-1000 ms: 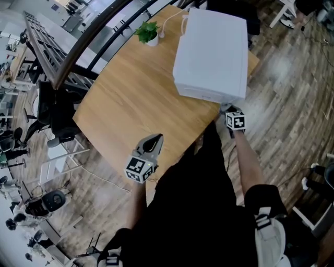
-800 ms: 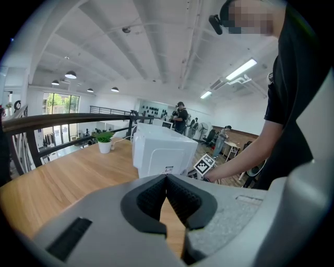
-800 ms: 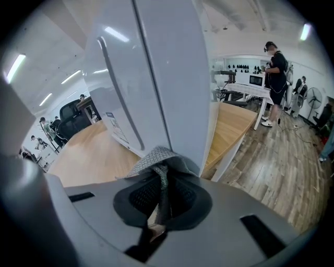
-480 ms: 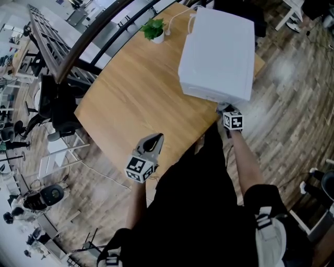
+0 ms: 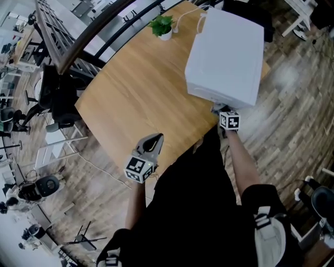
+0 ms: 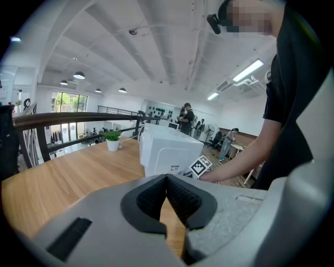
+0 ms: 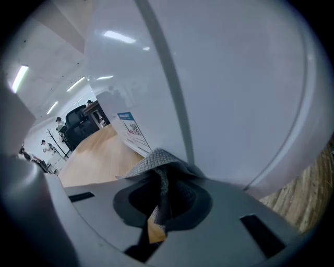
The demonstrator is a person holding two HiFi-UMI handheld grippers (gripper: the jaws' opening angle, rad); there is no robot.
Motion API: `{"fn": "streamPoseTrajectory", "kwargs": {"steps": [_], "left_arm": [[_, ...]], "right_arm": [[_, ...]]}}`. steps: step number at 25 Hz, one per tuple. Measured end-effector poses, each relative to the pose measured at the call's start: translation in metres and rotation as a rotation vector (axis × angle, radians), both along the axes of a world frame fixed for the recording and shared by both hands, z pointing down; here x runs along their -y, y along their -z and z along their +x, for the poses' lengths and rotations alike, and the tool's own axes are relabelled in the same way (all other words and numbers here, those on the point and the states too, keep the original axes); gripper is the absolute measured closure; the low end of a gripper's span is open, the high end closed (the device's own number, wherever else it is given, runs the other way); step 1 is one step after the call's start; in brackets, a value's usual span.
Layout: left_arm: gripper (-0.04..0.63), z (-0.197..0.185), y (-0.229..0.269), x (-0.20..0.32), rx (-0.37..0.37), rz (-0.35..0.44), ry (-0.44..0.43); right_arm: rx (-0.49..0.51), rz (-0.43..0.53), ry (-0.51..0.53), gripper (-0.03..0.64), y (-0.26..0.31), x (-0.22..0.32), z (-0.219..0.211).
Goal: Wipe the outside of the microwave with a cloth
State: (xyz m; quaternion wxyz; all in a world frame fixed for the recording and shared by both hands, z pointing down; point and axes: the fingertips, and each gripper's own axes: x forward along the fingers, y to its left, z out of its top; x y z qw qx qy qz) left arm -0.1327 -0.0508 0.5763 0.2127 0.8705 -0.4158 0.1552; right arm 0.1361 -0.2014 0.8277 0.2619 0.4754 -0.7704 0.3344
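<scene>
The white microwave (image 5: 224,55) stands on the right end of the wooden table (image 5: 135,99). Its front fills the right gripper view (image 7: 219,78), and it also shows in the left gripper view (image 6: 169,151). My right gripper (image 5: 219,110) is shut on a grey cloth (image 7: 156,172) and presses it against the microwave's lower front. My left gripper (image 5: 153,142) hangs shut over the table's near edge, with nothing in its jaws (image 6: 167,195).
A small potted plant (image 5: 163,26) and a white cable (image 5: 185,14) sit at the table's far end. A dark railing (image 5: 88,36) runs along the table's left side. Wooden floor (image 5: 292,120) lies to the right. People stand far off (image 6: 185,117).
My right gripper with the cloth has slid a little to the left along the microwave's front. The left gripper has stayed in place.
</scene>
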Motion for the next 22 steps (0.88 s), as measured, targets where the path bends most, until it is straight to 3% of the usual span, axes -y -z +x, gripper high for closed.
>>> {"fn": "streamPoseTrajectory", "kwargs": {"steps": [10, 22], "left_arm": [[0.595, -0.022, 0.0, -0.004, 0.0, 0.017, 0.097], [0.595, -0.038, 0.0, -0.014, 0.02, 0.021, 0.166]], "right_arm": [[0.076, -0.041, -0.022, 0.6, -0.004, 0.011, -0.045], [0.135, -0.063, 0.046, 0.6, -0.006, 0.022, -0.1]]}}
